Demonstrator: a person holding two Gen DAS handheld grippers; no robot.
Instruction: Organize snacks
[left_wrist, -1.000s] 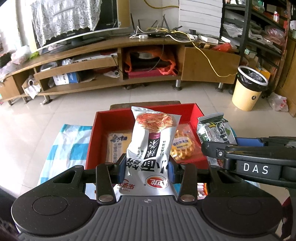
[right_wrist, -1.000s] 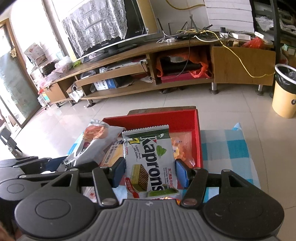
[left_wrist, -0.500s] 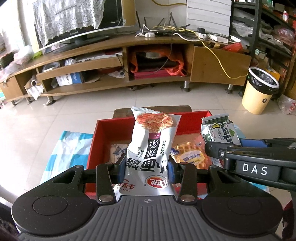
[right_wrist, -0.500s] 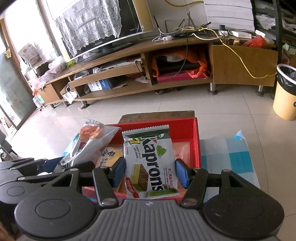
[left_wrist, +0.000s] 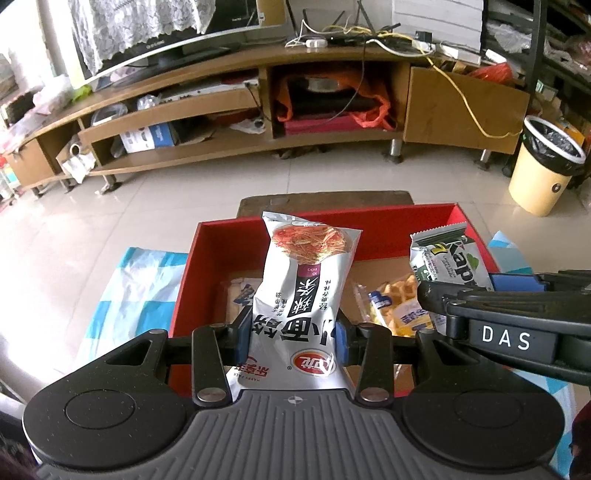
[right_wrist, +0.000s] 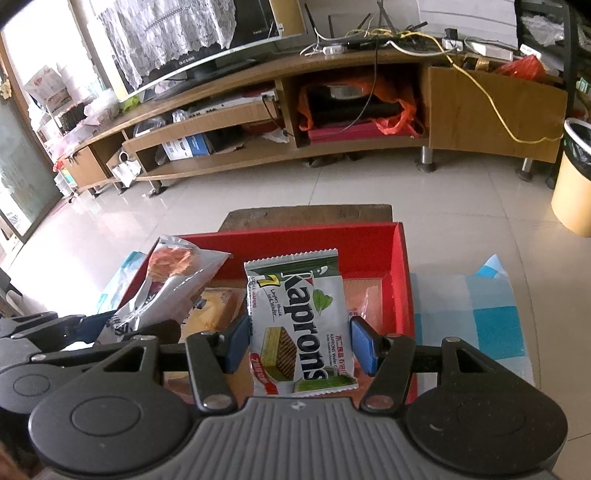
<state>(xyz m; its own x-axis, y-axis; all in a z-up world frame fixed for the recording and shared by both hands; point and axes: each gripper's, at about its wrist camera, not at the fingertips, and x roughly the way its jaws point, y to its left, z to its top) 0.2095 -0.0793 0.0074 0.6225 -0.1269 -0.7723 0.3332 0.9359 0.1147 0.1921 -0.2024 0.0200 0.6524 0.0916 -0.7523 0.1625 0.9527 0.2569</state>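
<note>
We hold two snacks above red box (left_wrist: 369, 236), one per gripper. Left gripper (left_wrist: 291, 338) pinches noodle bag (left_wrist: 301, 291) by lower sides, bag upright so it drops in end-first. Right gripper (right_wrist: 299, 345) pinches wafer pack (right_wrist: 301, 317) same way, label facing camera. Both hang over box, not yet inside. Waffle pack (left_wrist: 397, 306) and another packet already lie flat on box floor; we judge free space lies between them. Box sits on checked cloth (right_wrist: 487, 306).

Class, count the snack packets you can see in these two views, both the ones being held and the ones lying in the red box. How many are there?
4: noodle-snack bag in the left gripper, Kaprons wafer pack in the right gripper, waffle packet and blue-printed packet in the red box. More may be hidden.
</note>
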